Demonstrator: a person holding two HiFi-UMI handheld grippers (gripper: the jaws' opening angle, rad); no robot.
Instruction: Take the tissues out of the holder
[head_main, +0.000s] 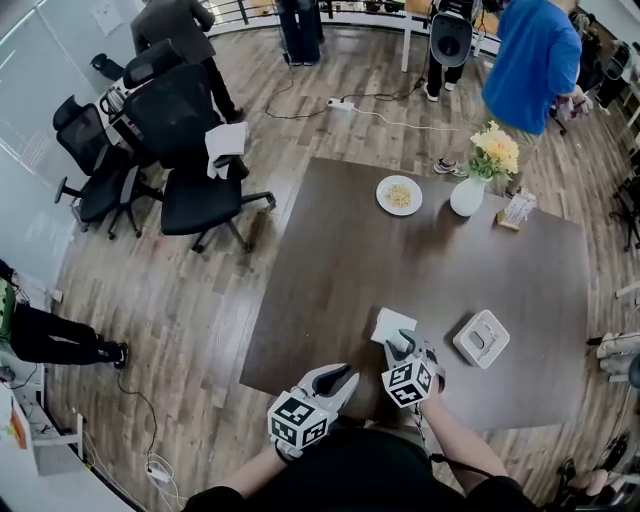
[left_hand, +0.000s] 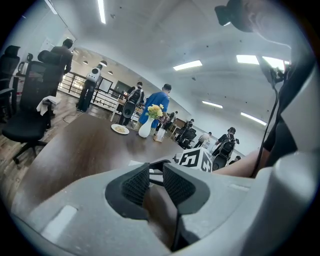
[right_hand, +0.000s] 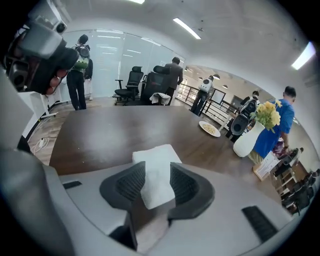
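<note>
The white square tissue holder (head_main: 481, 338) sits on the dark table (head_main: 350, 240) near its front right. A white tissue (head_main: 392, 324) lies flat on the table to its left. My right gripper (head_main: 404, 346) is at the tissue's near edge. In the right gripper view the tissue (right_hand: 156, 156) reaches back between the spread jaws of that gripper (right_hand: 156, 170), which stands open. My left gripper (head_main: 343, 374) hovers left of it over the front edge. Its jaws (left_hand: 156, 171) are open by a narrow gap with nothing between them.
At the table's far side stand a plate of food (head_main: 399, 195), a white vase with yellow flowers (head_main: 467, 195) and a small card stand (head_main: 517, 210). Black office chairs (head_main: 190, 140) stand to the left. A person in blue (head_main: 535, 55) is beyond the table.
</note>
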